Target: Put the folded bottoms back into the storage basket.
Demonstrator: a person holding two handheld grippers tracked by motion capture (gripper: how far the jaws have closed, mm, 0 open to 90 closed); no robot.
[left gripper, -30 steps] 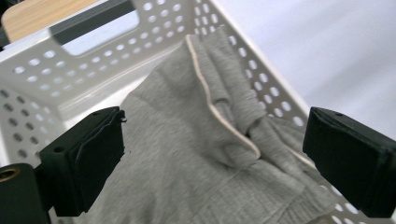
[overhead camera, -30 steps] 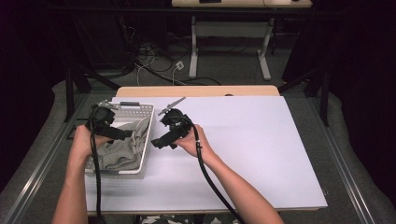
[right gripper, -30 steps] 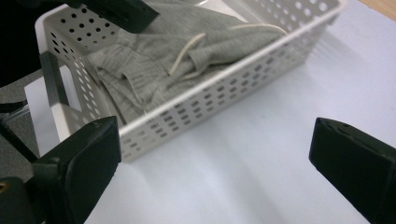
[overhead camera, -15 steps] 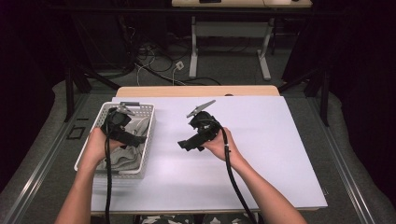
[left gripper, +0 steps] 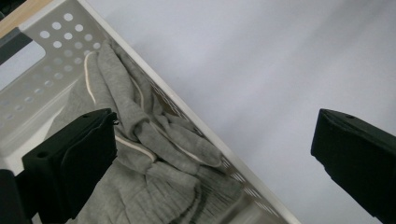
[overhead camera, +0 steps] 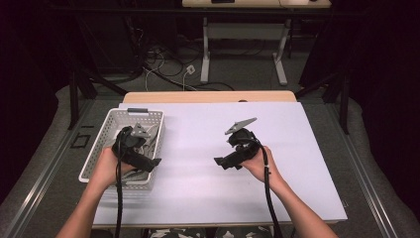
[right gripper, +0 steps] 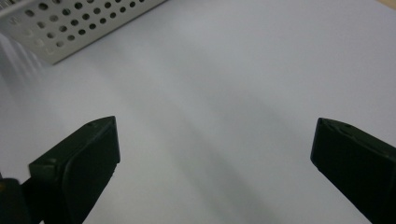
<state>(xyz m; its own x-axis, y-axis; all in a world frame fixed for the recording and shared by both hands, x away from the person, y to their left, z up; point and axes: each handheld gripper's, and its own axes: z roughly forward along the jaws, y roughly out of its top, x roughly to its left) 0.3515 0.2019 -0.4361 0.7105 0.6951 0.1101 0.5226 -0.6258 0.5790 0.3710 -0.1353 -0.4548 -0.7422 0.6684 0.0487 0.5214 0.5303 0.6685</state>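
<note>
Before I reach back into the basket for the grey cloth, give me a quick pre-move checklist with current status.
1. Left gripper open, nothing between its jaws: ok.
2. Right gripper open and empty over the white table: ok.
3. Grey cloth inside the basket, none over the rim: ok.
4. Left gripper above the basket's near-right rim: ok.
5. Cloth free of snags on the basket's holes: cannot tell.

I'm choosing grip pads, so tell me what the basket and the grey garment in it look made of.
Basket: looks like rigid white plastic, smooth and slightly glossy, with rows of round punched holes in its walls. Grey garment: seems a soft knit, probably cotton jersey or fleece; matte, crumpled in loose folds, with pale trim along seams.
</note>
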